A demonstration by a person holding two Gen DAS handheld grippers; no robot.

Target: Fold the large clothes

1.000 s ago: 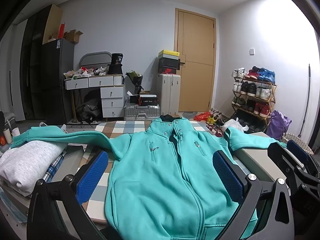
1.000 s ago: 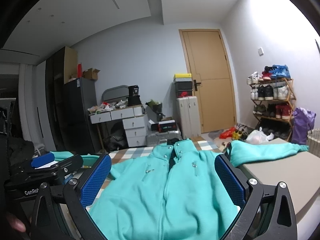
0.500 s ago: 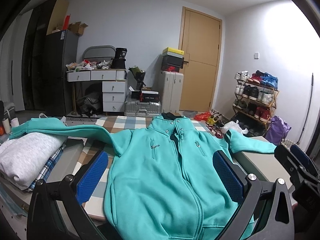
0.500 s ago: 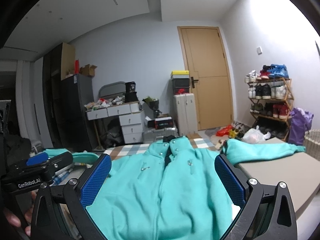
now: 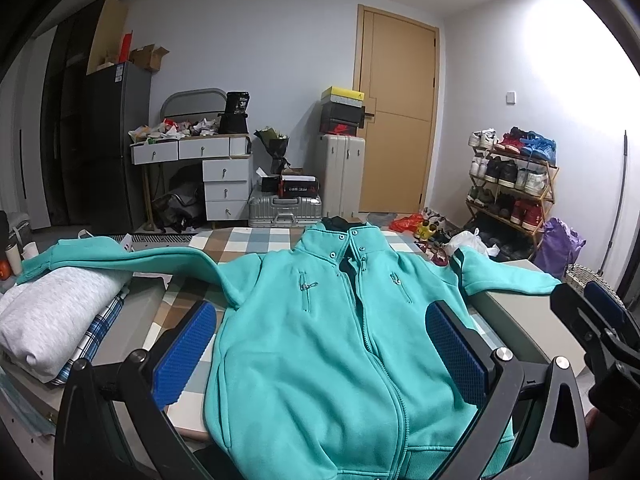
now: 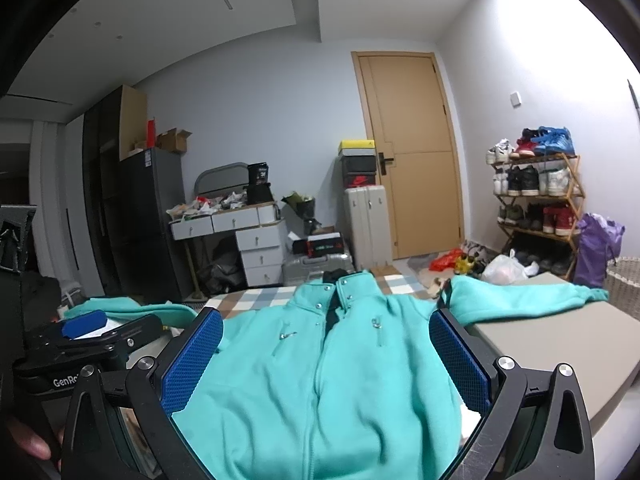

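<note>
**Hovering over one teal jacket, both grippers spread wide**

Lying face up on the checked tablecloth (image 5: 236,240) is one teal jacket (image 5: 320,340), zipped most of the way, collar at the far end and hem at the near edge. Its two sleeves stretch out sideways: one runs left and drapes over a grey folded garment (image 5: 52,316), the other runs right across a plain beige surface (image 6: 560,336). Two small chest zips show on the front, one each side of the main zipper.

Two grippers are in view. The left gripper (image 5: 320,350) sits low at the near edge, pointed along the jacket toward the collar; its two blue pads (image 5: 182,354) stand far apart, one outside the jacket's left side over the cloth, the other above the right side of the body. Nothing lies between them but the fabric below, and whether they touch it cannot be told. The right gripper (image 6: 324,360) is likewise aimed toward the collar, fingers spread wide with the jacket's chest framed between them, pinching nothing. From the left camera it shows at the far right edge, beside the beige surface; from the right camera the left one shows at the lower left.

Behind the table: one wooden door (image 5: 396,116), one white drawer desk (image 5: 208,172), two suitcases (image 5: 340,176), one upright and one flat, and one shoe rack (image 5: 512,188).
</note>
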